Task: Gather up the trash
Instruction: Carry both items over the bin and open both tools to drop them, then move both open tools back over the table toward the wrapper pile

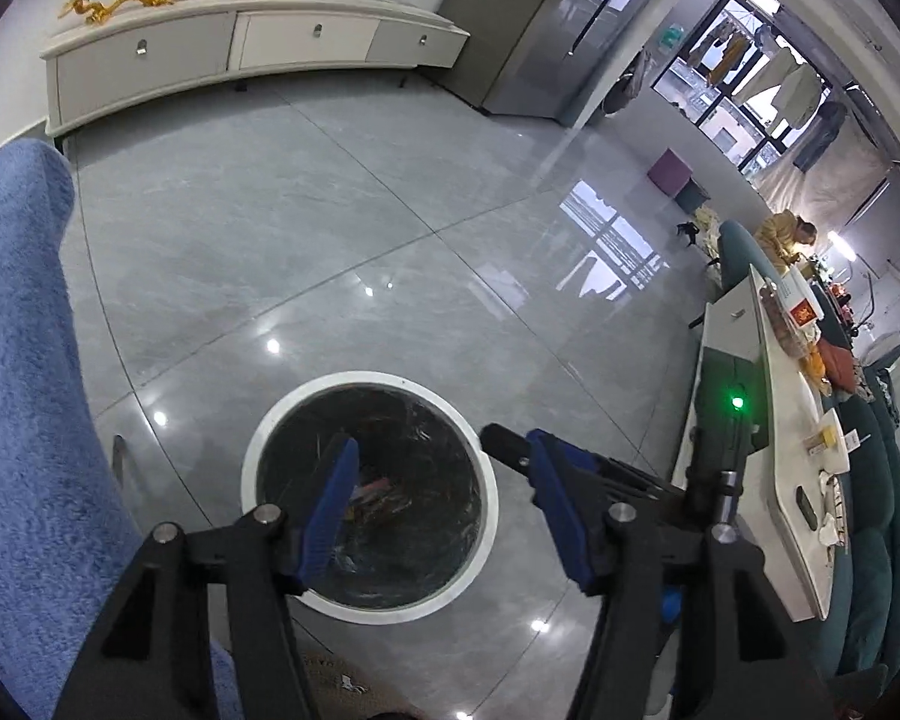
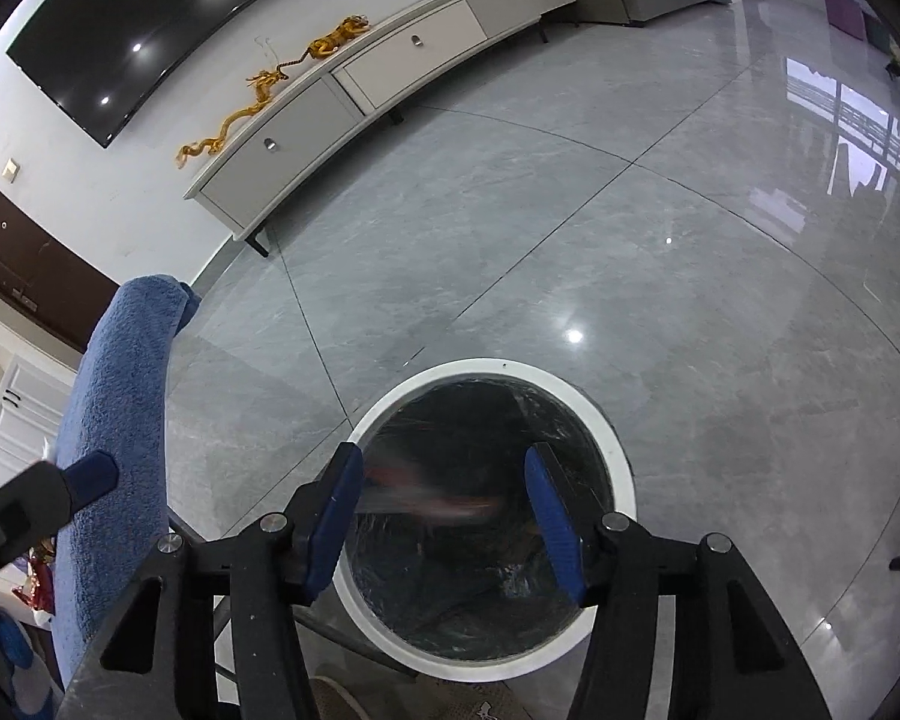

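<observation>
A round white-rimmed trash bin with a black liner stands on the floor right below both grippers; it also shows in the right wrist view. My left gripper is open and empty above the bin. My right gripper is open above the bin's mouth. A blurred red and white piece of trash is between its fingers over the liner, seemingly falling. Reddish trash lies inside the bin. The right gripper's finger shows beside the left one.
A blue towel-covered armrest rises at the left, also in the right wrist view. A white TV cabinet stands across the grey tiled floor. A white coffee table with clutter and a green sofa are at the right.
</observation>
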### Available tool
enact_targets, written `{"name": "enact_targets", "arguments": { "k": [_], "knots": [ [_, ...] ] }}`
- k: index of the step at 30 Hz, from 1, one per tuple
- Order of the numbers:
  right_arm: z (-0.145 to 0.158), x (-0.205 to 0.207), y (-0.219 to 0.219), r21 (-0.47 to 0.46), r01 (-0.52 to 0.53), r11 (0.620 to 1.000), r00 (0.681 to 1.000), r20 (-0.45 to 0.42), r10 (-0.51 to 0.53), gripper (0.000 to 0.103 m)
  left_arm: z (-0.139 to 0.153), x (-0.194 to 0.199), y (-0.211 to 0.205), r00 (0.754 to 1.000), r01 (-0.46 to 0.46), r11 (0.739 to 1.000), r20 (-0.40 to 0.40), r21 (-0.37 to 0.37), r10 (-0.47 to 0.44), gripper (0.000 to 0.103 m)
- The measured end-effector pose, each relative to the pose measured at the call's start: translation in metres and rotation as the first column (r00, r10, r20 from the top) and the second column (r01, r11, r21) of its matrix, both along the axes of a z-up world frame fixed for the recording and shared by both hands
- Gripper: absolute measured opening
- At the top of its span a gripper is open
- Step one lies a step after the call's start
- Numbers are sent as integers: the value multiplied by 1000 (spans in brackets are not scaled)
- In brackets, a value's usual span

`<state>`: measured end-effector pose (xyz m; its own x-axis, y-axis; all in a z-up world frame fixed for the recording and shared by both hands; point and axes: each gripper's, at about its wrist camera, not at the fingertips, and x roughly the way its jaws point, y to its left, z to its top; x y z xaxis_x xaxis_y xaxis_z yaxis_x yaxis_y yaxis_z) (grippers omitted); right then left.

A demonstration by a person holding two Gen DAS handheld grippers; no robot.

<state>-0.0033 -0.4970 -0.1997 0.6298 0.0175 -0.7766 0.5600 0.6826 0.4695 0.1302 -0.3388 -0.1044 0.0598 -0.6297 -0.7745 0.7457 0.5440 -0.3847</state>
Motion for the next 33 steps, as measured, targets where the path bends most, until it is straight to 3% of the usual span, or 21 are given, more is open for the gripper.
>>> {"name": "enact_targets", "arguments": {
  "k": [5,10,13,21,24,33],
  "knots": [
    [19,-9,3,-18,14,1000,1000,14,-14,54,18,-7,14,996,-32,999,80,1,32,58],
    [55,-24,23,-87,-6,996,999,40,9,54,43,-31,37,975,-89,996,204,12,85,58],
    [79,-32,42,-123,-23,992,998,63,31,56,61,-48,58,946,-139,990,298,15,128,58],
    [144,-44,106,-213,-110,971,978,151,144,57,98,-72,133,869,-286,958,413,-27,271,63],
    [164,-43,129,-244,-141,959,966,178,187,60,109,-75,167,839,-338,939,433,-60,329,69],
    [202,-21,216,-331,-286,899,915,183,359,63,128,-80,269,743,-481,865,456,-145,490,73]
  ]
}}
